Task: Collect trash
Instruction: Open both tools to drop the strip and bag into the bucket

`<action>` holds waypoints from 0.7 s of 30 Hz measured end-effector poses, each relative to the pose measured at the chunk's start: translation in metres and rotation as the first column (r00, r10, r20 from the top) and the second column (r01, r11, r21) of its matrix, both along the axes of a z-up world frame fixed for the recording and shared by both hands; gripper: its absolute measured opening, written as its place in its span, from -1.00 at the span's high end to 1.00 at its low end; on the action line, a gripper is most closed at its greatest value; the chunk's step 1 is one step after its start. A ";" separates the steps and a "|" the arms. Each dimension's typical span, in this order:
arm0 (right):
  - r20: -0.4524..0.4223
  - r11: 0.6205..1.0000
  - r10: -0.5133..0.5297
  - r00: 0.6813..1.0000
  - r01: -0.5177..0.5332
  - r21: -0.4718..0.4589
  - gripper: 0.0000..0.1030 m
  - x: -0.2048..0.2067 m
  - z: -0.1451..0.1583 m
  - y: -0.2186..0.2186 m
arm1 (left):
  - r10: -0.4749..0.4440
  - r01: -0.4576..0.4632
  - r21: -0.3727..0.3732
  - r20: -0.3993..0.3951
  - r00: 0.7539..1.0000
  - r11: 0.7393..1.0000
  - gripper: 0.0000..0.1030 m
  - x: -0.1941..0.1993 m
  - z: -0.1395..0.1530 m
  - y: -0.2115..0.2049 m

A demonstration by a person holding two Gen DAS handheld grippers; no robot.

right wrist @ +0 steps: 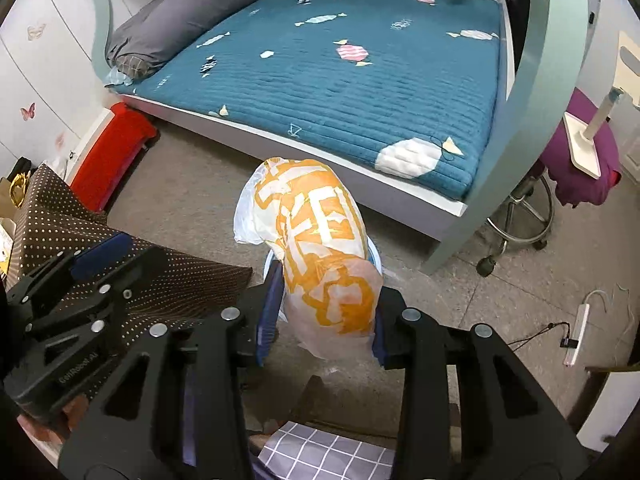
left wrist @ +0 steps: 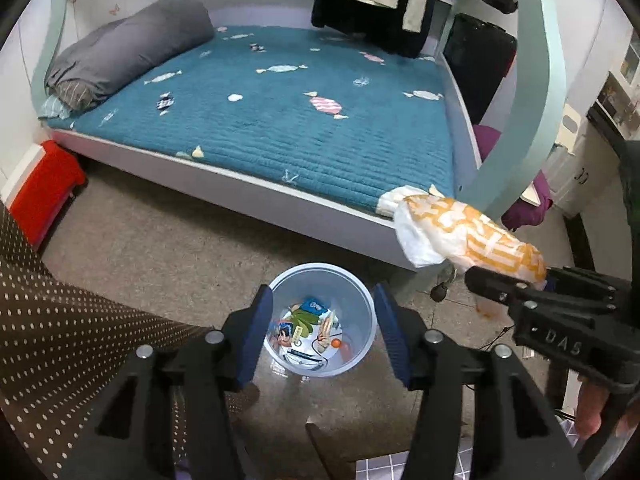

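A pale blue trash bin (left wrist: 362, 304) stands on the floor in front of the bed, with several wrappers inside. My left gripper (left wrist: 323, 336) is open and empty, held above the bin. My right gripper (right wrist: 325, 312) is shut on a white and orange plastic bag (right wrist: 320, 248). In the left wrist view the bag (left wrist: 472, 236) hangs in the air to the right of the bin, above floor level. In the right wrist view the bag hides most of the bin (right wrist: 269, 261). The left gripper (right wrist: 80, 280) shows at the left there.
A bed with a teal candy-print cover (left wrist: 280, 120) and a grey rolled duvet (left wrist: 128, 52) fills the background. A red box (left wrist: 40, 188) sits at the left. A brown dotted cloth (left wrist: 60, 340) lies at the lower left. A stool with purple cloth (right wrist: 576, 168) and a power strip (right wrist: 578, 328) are at the right.
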State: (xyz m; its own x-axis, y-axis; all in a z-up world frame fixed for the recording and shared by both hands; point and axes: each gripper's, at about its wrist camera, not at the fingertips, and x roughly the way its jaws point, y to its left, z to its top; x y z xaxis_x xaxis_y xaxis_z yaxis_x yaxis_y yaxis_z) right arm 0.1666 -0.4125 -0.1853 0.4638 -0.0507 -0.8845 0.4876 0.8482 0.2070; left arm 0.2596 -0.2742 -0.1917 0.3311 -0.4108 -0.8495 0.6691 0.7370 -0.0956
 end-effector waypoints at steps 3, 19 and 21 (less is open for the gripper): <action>-0.019 1.000 0.027 0.999 -0.027 -0.007 0.25 0.012 -0.004 0.009 | 0.029 -0.029 0.014 0.005 1.000 0.999 -0.01 0.005 -0.001 0.012; -0.054 0.996 0.061 0.997 -0.064 -0.054 -0.73 0.040 -0.008 0.039 | 0.143 -0.143 0.000 -0.016 0.990 0.990 -0.01 0.031 0.005 0.063; -0.066 0.996 0.062 0.996 -0.066 -0.054 -0.73 0.040 -0.010 0.042 | 0.142 -0.142 0.002 -0.013 0.990 0.990 -0.01 0.031 0.006 0.063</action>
